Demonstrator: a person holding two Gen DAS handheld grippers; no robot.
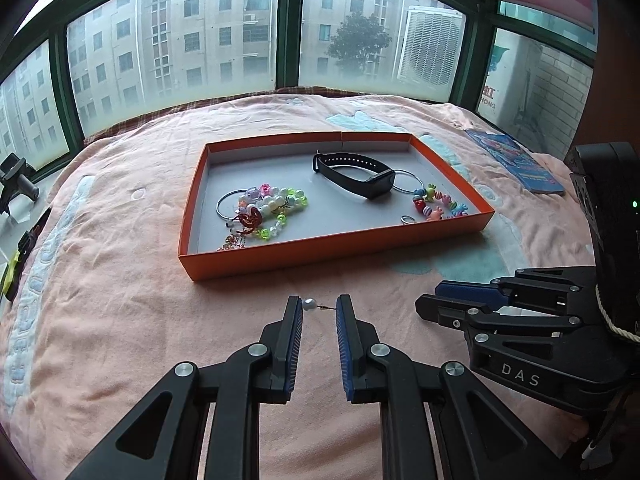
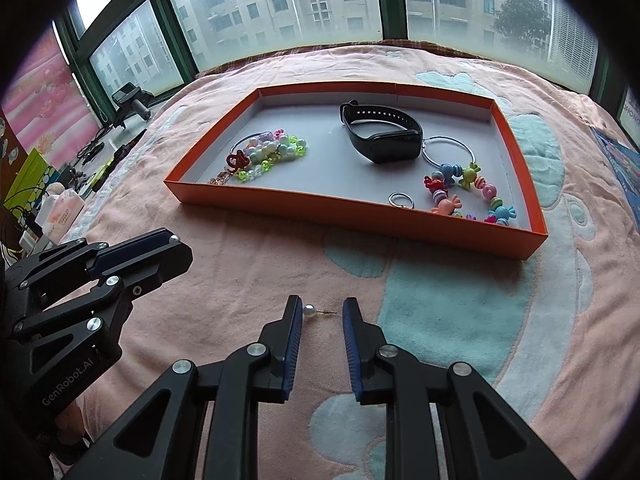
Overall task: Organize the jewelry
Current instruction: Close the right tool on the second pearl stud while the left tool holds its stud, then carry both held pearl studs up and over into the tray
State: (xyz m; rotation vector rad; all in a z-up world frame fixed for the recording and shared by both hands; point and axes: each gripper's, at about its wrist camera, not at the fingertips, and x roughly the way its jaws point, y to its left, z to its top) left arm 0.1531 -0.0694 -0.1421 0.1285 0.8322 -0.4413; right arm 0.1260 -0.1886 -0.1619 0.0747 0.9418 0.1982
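Lying crosswise, pearl pin (image 2: 314, 312), pearl leftward

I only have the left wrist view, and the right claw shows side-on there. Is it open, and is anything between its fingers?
Observer: The right claw is open. A pearl pin lies on the blanket between its fingertips, pearl end beside the left finger.
Operator: Is the pin gripped?
Observer: No. A gap shows between the pin's tip and the right finger's pad.
Operator: Anything off the blanket's left side that I'm missing?
Observer: Yes, a green box with a white container near it.
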